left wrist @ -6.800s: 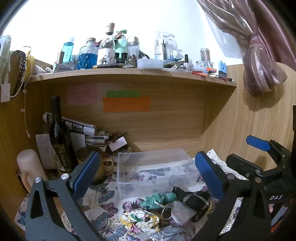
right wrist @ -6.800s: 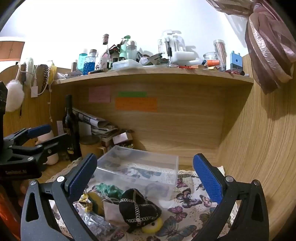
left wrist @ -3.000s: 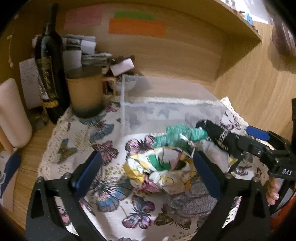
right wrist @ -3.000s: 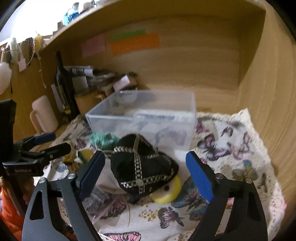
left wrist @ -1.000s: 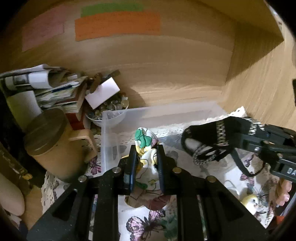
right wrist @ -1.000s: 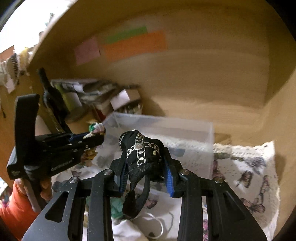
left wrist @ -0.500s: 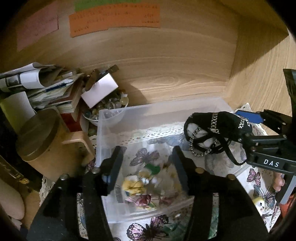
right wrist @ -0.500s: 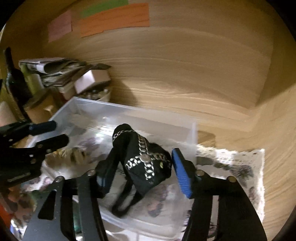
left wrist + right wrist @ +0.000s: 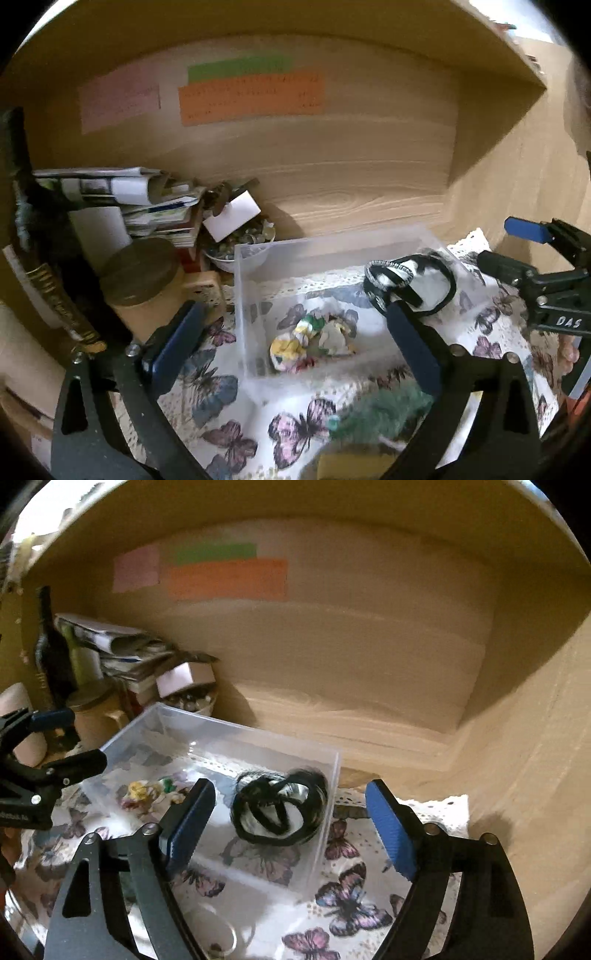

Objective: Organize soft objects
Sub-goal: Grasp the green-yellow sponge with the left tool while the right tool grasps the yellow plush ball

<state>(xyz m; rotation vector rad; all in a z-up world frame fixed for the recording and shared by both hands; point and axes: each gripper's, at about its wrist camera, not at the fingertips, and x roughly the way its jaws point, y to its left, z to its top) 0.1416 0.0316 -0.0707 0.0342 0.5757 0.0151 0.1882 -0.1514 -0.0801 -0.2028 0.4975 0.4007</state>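
Observation:
A clear plastic box (image 9: 243, 295) (image 9: 328, 797) stands on a butterfly-print cloth (image 9: 295, 424). Inside it lie a floral fabric scrunchie (image 9: 310, 343) (image 9: 147, 794) on the left and a black studded pouch with straps (image 9: 406, 280) (image 9: 280, 808) on the right. My left gripper (image 9: 295, 350) is open and empty, above the box's front. My right gripper (image 9: 291, 827) is open and empty, just above the black pouch. A teal scrunchie (image 9: 380, 410) lies on the cloth in front of the box.
A brown lidded mug (image 9: 147, 280), a dark wine bottle (image 9: 44, 266), stacked papers (image 9: 140, 210) and a bowl of small items (image 9: 240, 240) crowd the left. Wooden walls close the back and right. A yellow item (image 9: 351, 465) lies at the front.
Both grippers opened and dropped their loads into the box: the floral scrunchie from the left, the black pouch from the right. Both have since pulled back a little.

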